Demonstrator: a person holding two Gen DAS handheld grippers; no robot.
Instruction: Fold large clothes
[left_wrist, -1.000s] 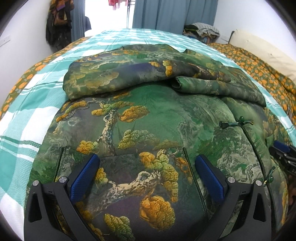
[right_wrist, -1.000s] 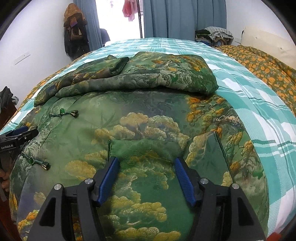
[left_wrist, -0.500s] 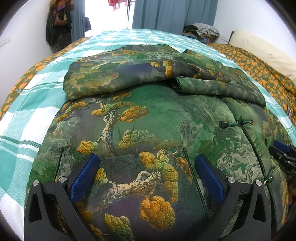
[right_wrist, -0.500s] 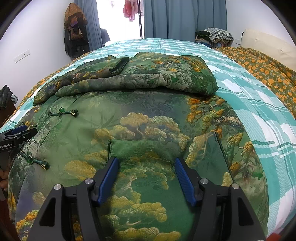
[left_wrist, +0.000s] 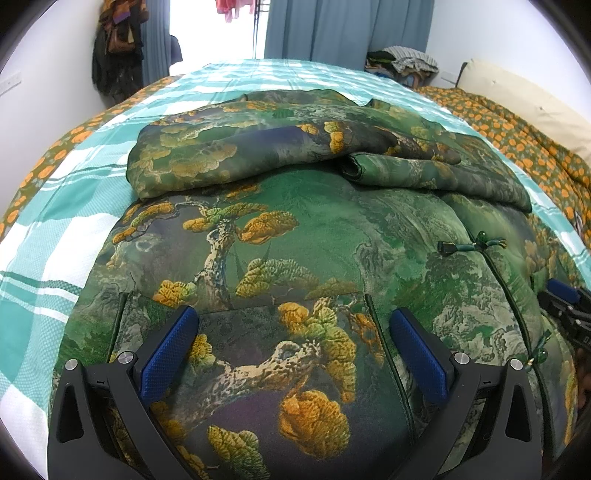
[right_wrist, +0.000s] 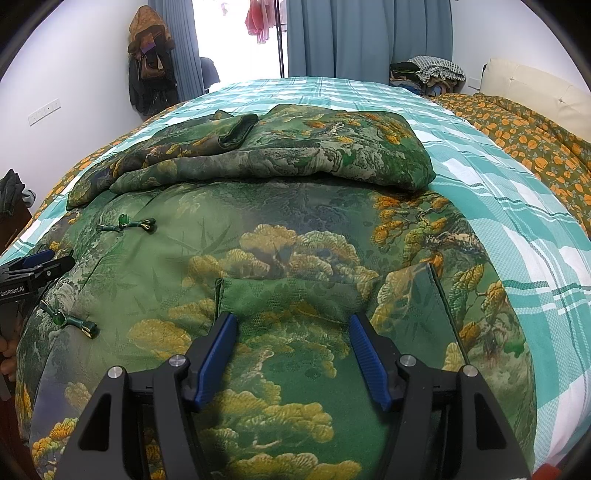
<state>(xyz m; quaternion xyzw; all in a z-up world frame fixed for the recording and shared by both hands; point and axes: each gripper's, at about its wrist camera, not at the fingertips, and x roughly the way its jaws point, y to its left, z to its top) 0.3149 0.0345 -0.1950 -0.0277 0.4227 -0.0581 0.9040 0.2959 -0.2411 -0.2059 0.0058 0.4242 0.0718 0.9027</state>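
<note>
bed (left_wrist: 55, 229): teal and white check cover, fills both views; orange-flower quilt (right_wrist: 535, 140) along the right side.
jacket (left_wrist: 295, 258): large padded garment, lies front-up across the near half of the bed, hem toward the cameras.
jacket look: green brocade, printed pines and golden foliage, slight sheen; center closing with green knot buttons (right_wrist: 125, 223); patch pockets near the hem.
sleeves (left_wrist: 258, 155): both folded in across the far part of the body, cuff (right_wrist: 240, 131) lying on top.
handling: judged soft, puffy, springy, moderately heavy; satin-like face probably slippery, so a fold may creep open.
where to grip: judged best at the hem corners, pinching through both layers, one claw each side; avoid the pocket flap alone.
left claw (left_wrist: 293, 343): fingers apart, holding nothing, low over the left pocket near the hem; contact with cloth cannot be told.
right claw (right_wrist: 293, 350): fingers apart, empty, over the right pocket (right_wrist: 325, 291).
step: hem not yet taken; bottom-to-top fold seems next.
</note>
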